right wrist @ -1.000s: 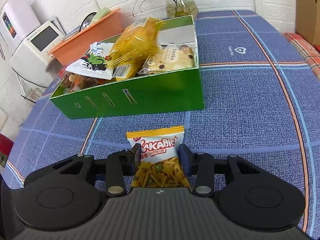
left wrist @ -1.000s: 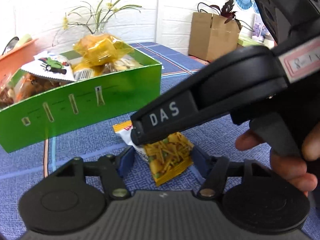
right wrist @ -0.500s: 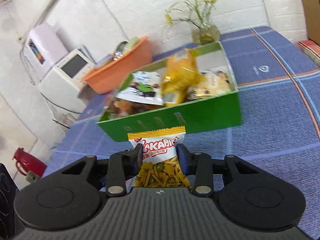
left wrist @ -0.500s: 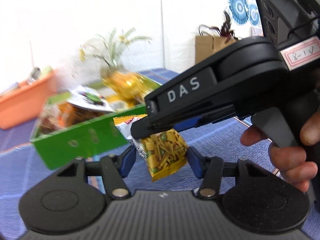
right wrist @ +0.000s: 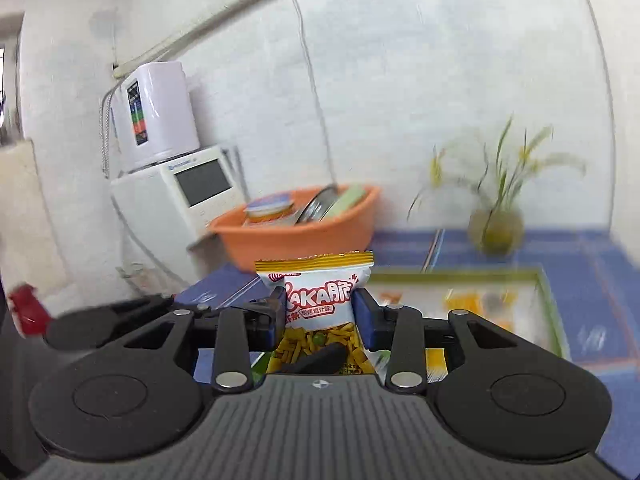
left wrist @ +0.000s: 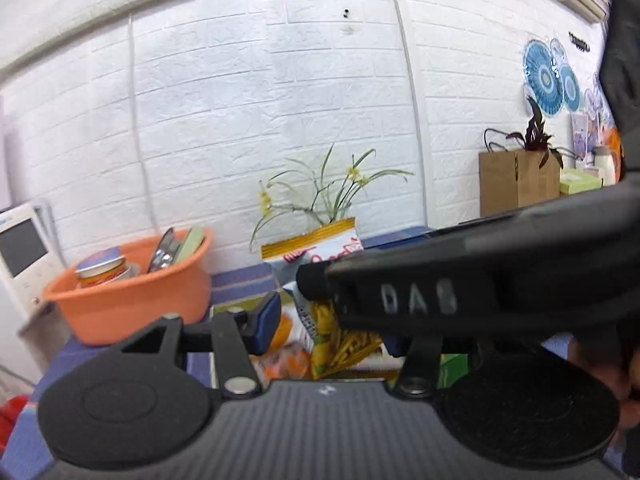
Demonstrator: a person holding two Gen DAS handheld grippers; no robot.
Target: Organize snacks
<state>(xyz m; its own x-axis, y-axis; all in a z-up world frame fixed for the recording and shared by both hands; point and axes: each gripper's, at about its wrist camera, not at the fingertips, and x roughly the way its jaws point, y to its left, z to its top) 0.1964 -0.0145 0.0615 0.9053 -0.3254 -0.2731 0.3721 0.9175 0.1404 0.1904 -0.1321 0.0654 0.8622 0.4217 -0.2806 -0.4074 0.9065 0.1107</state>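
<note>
A white and yellow snack packet (right wrist: 316, 276) of green and yellow sticks hangs upright in the air with my right gripper (right wrist: 320, 316) shut on its sides. In the left wrist view the same packet (left wrist: 336, 336) stands between the jaws of my left gripper (left wrist: 330, 332). That gripper's left pad (left wrist: 266, 322) stands clear of the packet, and its right pad is hidden behind the right gripper's black finger (left wrist: 400, 300). The green box (right wrist: 554, 312) holding several snacks lies below and to the right.
An orange basin (right wrist: 296, 236) with dishes stands behind the box, beside a white appliance (right wrist: 180, 196). A vase with a plant (right wrist: 496, 228) is at the back of the blue table (right wrist: 600, 248). A cardboard box (left wrist: 516, 180) stands far right.
Both grippers have risen and tilted up with the packet, off the table and over the green box. The left jaws have narrowed around the packet.
</note>
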